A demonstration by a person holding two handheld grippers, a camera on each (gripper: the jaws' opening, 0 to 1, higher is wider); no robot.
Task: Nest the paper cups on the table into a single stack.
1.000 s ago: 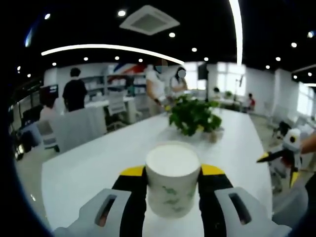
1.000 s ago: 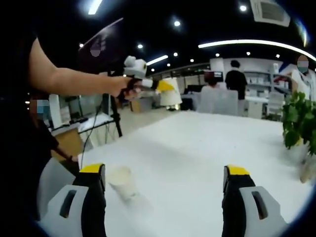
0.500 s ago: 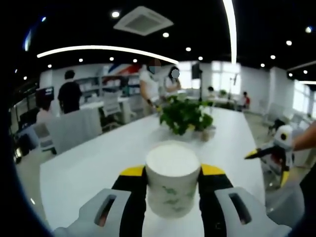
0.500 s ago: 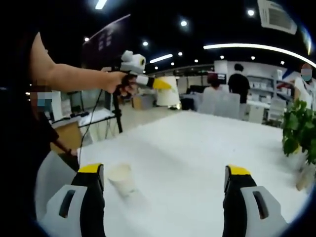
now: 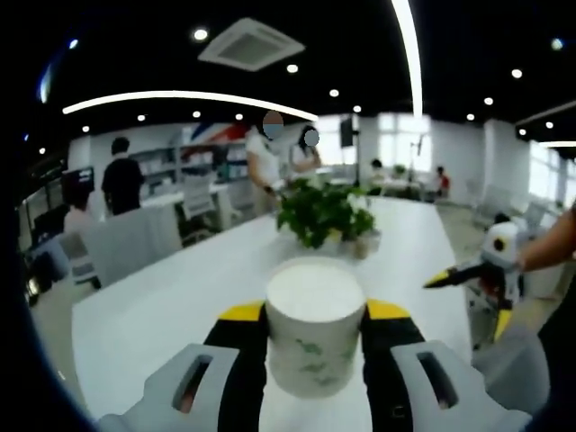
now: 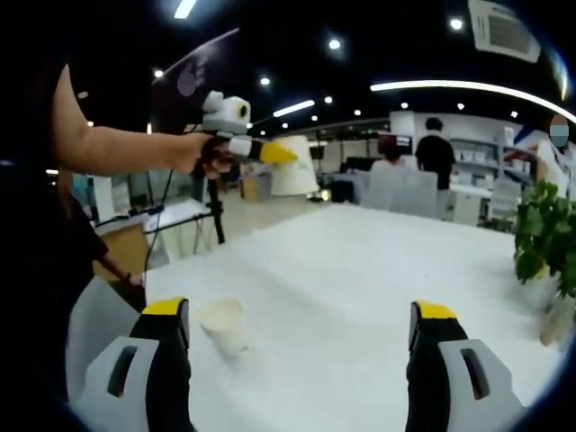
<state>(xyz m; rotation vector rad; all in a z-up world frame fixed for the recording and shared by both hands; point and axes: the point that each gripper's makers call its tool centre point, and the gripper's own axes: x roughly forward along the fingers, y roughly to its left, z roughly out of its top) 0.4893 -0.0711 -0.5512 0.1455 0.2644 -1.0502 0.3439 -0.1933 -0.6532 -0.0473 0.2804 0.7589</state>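
A white paper cup with a green print stands upright between my left gripper's yellow-tipped jaws, which are shut on its sides above the white table. In the right gripper view the left gripper is up in the air at the upper left, held by a person's hand, with the cup at its tip. A second paper cup stands on the table just inside the left jaw of my right gripper, which is open wide. The right gripper also appears at the right of the left gripper view.
A potted green plant stands on the far part of the table, also seen at the right edge as the plant. Several people and chairs are beyond the table's far end. A tripod and a desk stand off the table's left side.
The left gripper with its cup has drifted a little left in the right gripper view. The right gripper sits nearer the middle of the left gripper view. The cup on the table has not moved.
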